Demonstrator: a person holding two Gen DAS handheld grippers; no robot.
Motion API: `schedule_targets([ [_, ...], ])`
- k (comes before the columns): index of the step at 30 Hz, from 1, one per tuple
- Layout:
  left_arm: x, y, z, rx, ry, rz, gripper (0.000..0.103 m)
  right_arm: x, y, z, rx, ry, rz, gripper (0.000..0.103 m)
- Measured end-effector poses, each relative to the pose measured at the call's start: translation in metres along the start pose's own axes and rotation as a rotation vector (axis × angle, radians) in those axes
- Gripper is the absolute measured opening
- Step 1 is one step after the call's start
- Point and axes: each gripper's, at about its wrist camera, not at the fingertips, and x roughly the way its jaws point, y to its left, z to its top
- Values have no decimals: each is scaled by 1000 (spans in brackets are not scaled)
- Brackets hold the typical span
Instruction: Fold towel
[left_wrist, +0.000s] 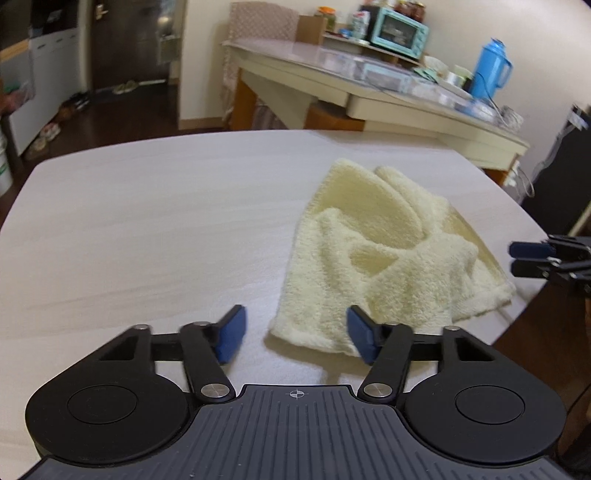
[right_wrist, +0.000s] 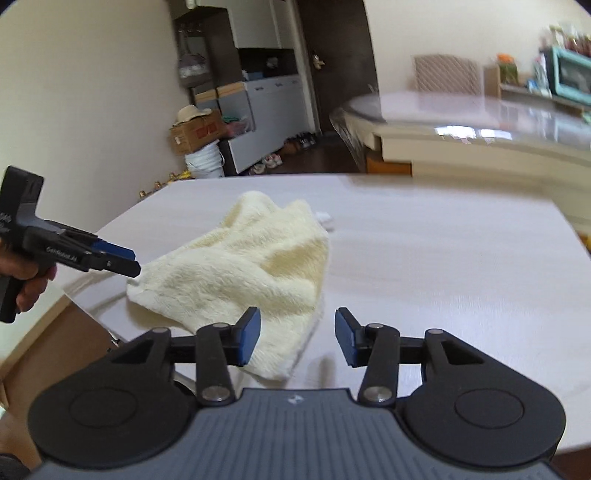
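my left gripper (left_wrist: 293, 334) is spread wide w/ nothing in it, low centre of frame; right gripper (right_wrist: 297, 338) likewise agape and empty. the towel (left_wrist: 388, 254), cream terry, thick and fluffy, lies bunched right of centre on the pale woodgrain table (left_wrist: 147, 221). i'd judge folding not begun: no corner held yet.

Pale wood-grain table (left_wrist: 147, 221) with a towel on it

A crumpled cream towel (left_wrist: 388, 251) lies directly ahead of the left fingers, its near corner between them.
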Motion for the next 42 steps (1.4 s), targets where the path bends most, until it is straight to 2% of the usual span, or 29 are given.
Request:
schedule_targets([
  [1,1,-2,0,11,5,4,27,2,0,-3,7,6,8,48],
  [2,3,-4,-1,22,9,8,19,1,-2,-6,10,13,12,48],
  [6,0,-12,-5,63,-5,11,11,3,-2,-12,19,26,17,44],
  [7,-2,-14,-6,73,-14,20,11,3,-3,-12,24,25,16,32],
  [8,-3,-16,-7,82,-23,29,11,2,-4,-13,29,26,16,11],
  [9,-5,-18,-9,92,-32,39,11,2,-4,-13,32,25,17,4],
  [15,-25,-32,-22,113,-59,91,10,-26,-8,-6,10,-49,-36,4],
  [19,-40,-41,-31,122,-73,126,10,-43,-4,-9,-15,-42,-80,4],
  [24,-43,-43,-39,108,-40,104,11,-51,-7,-26,18,-1,-77,4],
  [26,-46,-40,-36,103,-32,89,15,-53,-10,-27,30,-1,-69,11],
  [28,-51,-35,-25,104,-50,81,18,-55,-13,-19,29,-27,-77,18],
  [29,-52,-31,-15,104,-61,72,29,-54,-15,-13,26,-37,-73,20],
  [31,-54,-23,4,107,-82,55,39,-50,-19,6,14,-60,-54,28],
  [34,-43,-16,36,137,-76,17,46,-37,-20,27,-16,-67,-26,31],
  [36,-29,-11,60,169,-64,-2,47,-27,-19,40,-33,-65,-4,33],
  [38,-16,-10,75,196,-48,-19,47,-17,-19,50,-46,-58,14,41],
  [42,40,-14,121,270,5,-123,47,10,-22,74,-59,-27,52,45],
])
